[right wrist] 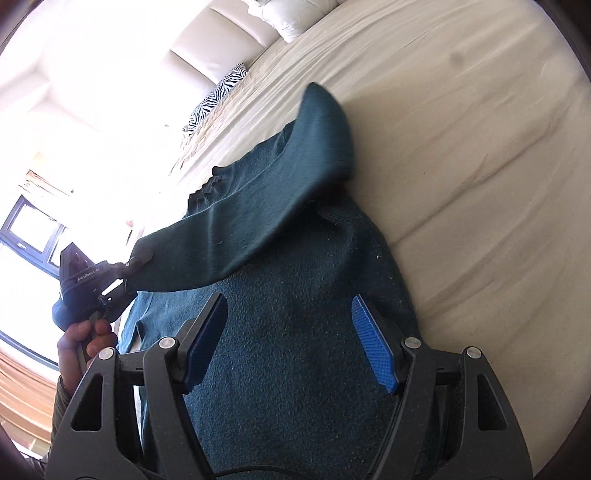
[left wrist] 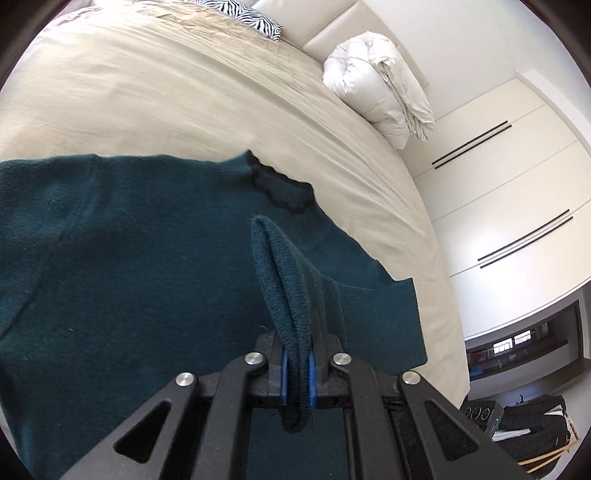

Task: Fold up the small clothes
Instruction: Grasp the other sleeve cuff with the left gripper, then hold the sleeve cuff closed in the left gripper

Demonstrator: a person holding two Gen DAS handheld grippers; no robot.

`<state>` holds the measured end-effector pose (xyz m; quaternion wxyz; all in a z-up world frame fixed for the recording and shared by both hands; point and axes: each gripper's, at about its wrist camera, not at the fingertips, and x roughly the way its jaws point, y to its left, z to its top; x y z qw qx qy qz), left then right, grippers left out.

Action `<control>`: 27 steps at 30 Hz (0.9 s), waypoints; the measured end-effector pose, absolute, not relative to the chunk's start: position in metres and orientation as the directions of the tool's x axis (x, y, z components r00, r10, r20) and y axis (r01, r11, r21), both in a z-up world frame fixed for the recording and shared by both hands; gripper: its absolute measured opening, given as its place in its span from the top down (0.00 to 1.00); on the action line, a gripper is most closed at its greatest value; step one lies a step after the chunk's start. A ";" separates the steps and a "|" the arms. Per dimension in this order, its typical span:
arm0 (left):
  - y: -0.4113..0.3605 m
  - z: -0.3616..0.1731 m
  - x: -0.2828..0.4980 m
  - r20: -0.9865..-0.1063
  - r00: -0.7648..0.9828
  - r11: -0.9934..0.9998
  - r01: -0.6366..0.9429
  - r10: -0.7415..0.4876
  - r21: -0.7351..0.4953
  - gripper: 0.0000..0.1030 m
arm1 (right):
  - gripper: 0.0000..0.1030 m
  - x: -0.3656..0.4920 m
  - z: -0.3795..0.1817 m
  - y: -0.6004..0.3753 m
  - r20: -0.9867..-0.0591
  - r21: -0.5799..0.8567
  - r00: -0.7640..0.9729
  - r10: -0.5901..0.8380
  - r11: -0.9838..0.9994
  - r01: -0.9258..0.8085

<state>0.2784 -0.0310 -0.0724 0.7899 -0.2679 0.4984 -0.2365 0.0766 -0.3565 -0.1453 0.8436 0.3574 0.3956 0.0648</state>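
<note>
Where the room opens out behind everything, one bed fills most of both views, its beige sheet lightly creased, with a pale padded headboard at the far end and white wardrobe doors with dark bar handles along the side wall; a window shows brightly in the right wrist view. On the sheet lies one dark teal sweater, spread flat, its long axis running from the hem close to the cameras toward the headboard, with the neckline and its dark scalloped trim pointing that way. One sleeve is lifted off the body and stretched across it, from the shoulder at the sweater's right edge over to the left side. One rolled white duvet sits at the head of the bed near the wardrobe, and one zebra-print pillow rests against the headboard. The left tongs are closed on the sleeve's ribbed cuff, which is pinched upright between the two blue pads, a loop of knit hanging out behind them; the person's left hand shows holding that tool. The right tongs stand wide apart, holding nothing, above the lower body of the sweater. A box of dark items stands on the floor beside the bed.
</note>
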 end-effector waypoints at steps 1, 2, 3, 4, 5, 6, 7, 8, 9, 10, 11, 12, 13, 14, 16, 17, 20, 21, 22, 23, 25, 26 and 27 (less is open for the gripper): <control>-0.023 -0.075 0.279 -0.664 0.401 0.749 0.094 -0.631 -0.655 0.92 | 0.33 0.076 -0.145 -0.356 -0.623 0.650 0.678 0.390 0.740 0.172; -0.017 -0.078 0.281 -0.665 0.408 0.751 0.083 -0.625 -0.655 0.92 | 0.33 0.076 -0.145 -0.356 -0.628 0.645 0.676 0.387 0.745 0.172; -0.011 -0.081 0.282 -0.668 0.414 0.754 0.074 -0.618 -0.652 0.92 | 0.33 0.075 -0.145 -0.356 -0.631 0.641 0.673 0.385 0.748 0.173; -0.009 -0.084 0.283 -0.672 0.422 0.759 0.065 -0.609 -0.648 0.92 | 0.33 0.077 -0.147 -0.355 -0.634 0.639 0.672 0.384 0.749 0.175; -0.006 -0.086 0.283 -0.676 0.427 0.764 0.059 -0.601 -0.642 0.92 | 0.33 0.077 -0.148 -0.356 -0.635 0.640 0.670 0.384 0.748 0.177; -0.003 -0.088 0.284 -0.680 0.434 0.771 0.054 -0.591 -0.635 0.92 | 0.33 0.079 -0.150 -0.355 -0.635 0.642 0.670 0.386 0.745 0.180; 0.000 -0.091 0.284 -0.684 0.440 0.775 0.048 -0.582 -0.630 0.92 | 0.33 0.079 -0.150 -0.357 -0.634 0.644 0.669 0.387 0.743 0.181; 0.003 -0.094 0.285 -0.686 0.443 0.777 0.042 -0.578 -0.628 0.92 | 0.33 0.077 -0.150 -0.359 -0.634 0.644 0.670 0.386 0.743 0.182; 0.006 -0.097 0.285 -0.689 0.445 0.780 0.036 -0.573 -0.625 0.92 | 0.33 0.076 -0.150 -0.360 -0.635 0.643 0.670 0.385 0.744 0.182; 0.008 -0.099 0.286 -0.695 0.445 0.785 0.033 -0.565 -0.618 0.92 | 0.33 0.076 -0.150 -0.360 -0.636 0.641 0.669 0.385 0.746 0.181; 0.011 -0.102 0.285 -0.700 0.448 0.792 0.031 -0.556 -0.610 0.92 | 0.33 0.075 -0.150 -0.360 -0.637 0.639 0.668 0.384 0.748 0.180; 0.012 -0.104 0.284 -0.704 0.450 0.797 0.029 -0.549 -0.603 0.92 | 0.33 0.074 -0.151 -0.360 -0.638 0.637 0.668 0.383 0.750 0.179; 0.010 -0.106 0.283 -0.705 0.452 0.798 0.024 -0.546 -0.602 0.92 | 0.33 0.074 -0.151 -0.359 -0.639 0.637 0.668 0.383 0.750 0.179; 0.013 -0.109 0.282 -0.704 0.451 0.794 0.017 -0.548 -0.607 0.92 | 0.33 0.074 -0.152 -0.360 -0.638 0.638 0.667 0.384 0.749 0.180; 0.015 -0.116 0.280 -0.707 0.444 0.791 0.007 -0.551 -0.612 0.92 | 0.33 0.075 -0.152 -0.360 -0.639 0.640 0.665 0.387 0.746 0.181; 0.017 -0.121 0.280 -0.709 0.439 0.790 0.004 -0.552 -0.613 0.92 | 0.33 0.075 -0.151 -0.360 -0.641 0.640 0.660 0.391 0.747 0.179; 0.018 -0.129 0.280 -0.705 0.435 0.785 0.005 -0.560 -0.620 0.91 | 0.33 0.084 -0.140 -0.363 -0.625 0.660 0.650 0.432 0.737 0.145; 0.019 -0.131 0.280 -0.698 0.437 0.779 0.009 -0.567 -0.627 0.91 | 0.33 0.087 -0.134 -0.369 -0.604 0.678 0.660 0.447 0.723 0.130; 0.020 -0.133 0.281 -0.693 0.440 0.777 0.016 -0.571 -0.630 0.91 | 0.33 0.091 -0.128 -0.375 -0.582 0.696 0.670 0.460 0.709 0.119; 0.020 -0.135 0.281 -0.691 0.444 0.778 0.023 -0.570 -0.627 0.89 | 0.33 0.097 -0.122 -0.382 -0.564 0.712 0.677 0.473 0.693 0.109; 0.021 -0.139 0.281 -0.678 0.452 0.771 0.036 -0.580 -0.636 0.89 | 0.32 0.117 -0.114 -0.392 -0.522 0.756 0.662 0.538 0.651 0.067; 0.021 -0.141 0.280 -0.666 0.458 0.763 0.042 -0.589 -0.645 0.89 | 0.32 0.130 -0.111 -0.395 -0.508 0.769 0.652 0.563 0.637 0.049; 0.023 -0.143 0.280 -0.653 0.464 0.753 0.048 -0.599 -0.656 0.89 | 0.32 0.142 -0.110 -0.399 -0.513 0.769 0.651 0.560 0.636 0.058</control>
